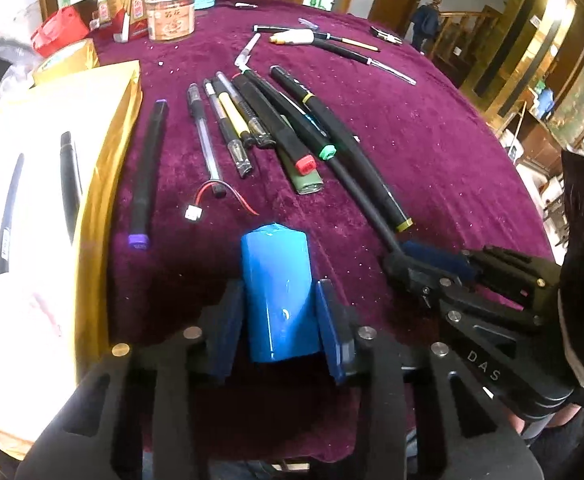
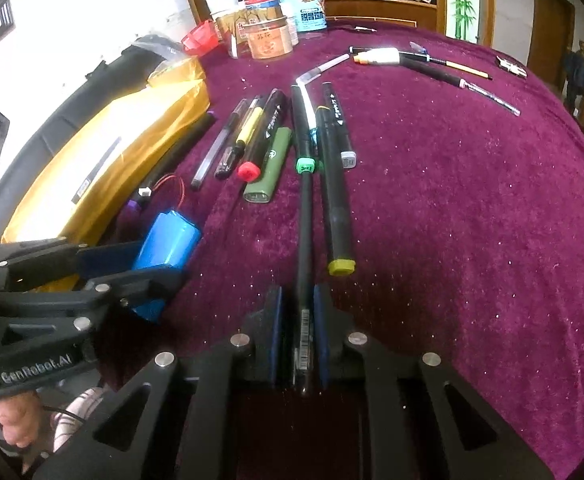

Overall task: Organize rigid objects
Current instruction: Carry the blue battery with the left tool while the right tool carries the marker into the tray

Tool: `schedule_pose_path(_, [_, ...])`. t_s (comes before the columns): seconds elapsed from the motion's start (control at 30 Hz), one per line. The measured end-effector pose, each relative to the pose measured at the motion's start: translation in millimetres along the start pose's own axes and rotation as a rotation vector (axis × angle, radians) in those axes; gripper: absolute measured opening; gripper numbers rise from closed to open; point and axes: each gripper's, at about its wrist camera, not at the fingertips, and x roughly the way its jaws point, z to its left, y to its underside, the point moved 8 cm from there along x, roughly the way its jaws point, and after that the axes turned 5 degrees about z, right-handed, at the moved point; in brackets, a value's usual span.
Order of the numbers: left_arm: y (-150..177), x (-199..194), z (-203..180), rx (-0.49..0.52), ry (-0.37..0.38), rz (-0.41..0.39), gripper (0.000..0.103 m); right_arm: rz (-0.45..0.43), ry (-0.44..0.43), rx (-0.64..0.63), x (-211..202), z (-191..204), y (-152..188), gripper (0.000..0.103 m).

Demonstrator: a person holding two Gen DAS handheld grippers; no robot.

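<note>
Left gripper [image 1: 277,312] clamps the blue battery pack [image 1: 277,292] low in frame; right gripper [image 2: 298,328] pinches the long black pen [image 2: 304,232] at bottom centre; its far end could sweep the neighbouring markers [image 2: 338,200] askew.

- blue battery pack [image 1: 277,300]: near end hidden between left gripper [image 1: 279,320] pads
- thin black pen [image 2: 304,248]: near end cut off behind right gripper [image 2: 298,332]
- jar labels [image 1: 171,16] at 11 o'clock: text unreadable
- person [image 1: 426,20] at 1 o'clock: too small, blurred
- gold box [image 1: 51,200]: cut off at 9 o'clock
</note>
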Motion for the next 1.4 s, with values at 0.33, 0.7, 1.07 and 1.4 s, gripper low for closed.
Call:
schedule_pose_path(0.33, [3, 0, -10, 0.025, 0.035, -0.008, 0.033, -0.02, -0.062, 0.046, -4, -1, 1, 0.008])
schedule_pose_path(0.7, [6, -38, 8, -0.154, 0.217, -0.036, 0.033, -0.112, -0.199, 0.099, -47, 18, -1, 0.008])
schedule_pose_path(1.07, [-13, -121, 108, -0.28, -0.018, -0.248, 0.033, -0.105, -0.322, -0.074, -38, 122, -46, 0.009])
schedule_pose_path(1.4, [-20, -106, 219, -0.443, -0.227, -0.234, 0.033, -0.033, -0.344, -0.15, 8, 191, -88, 0.009])
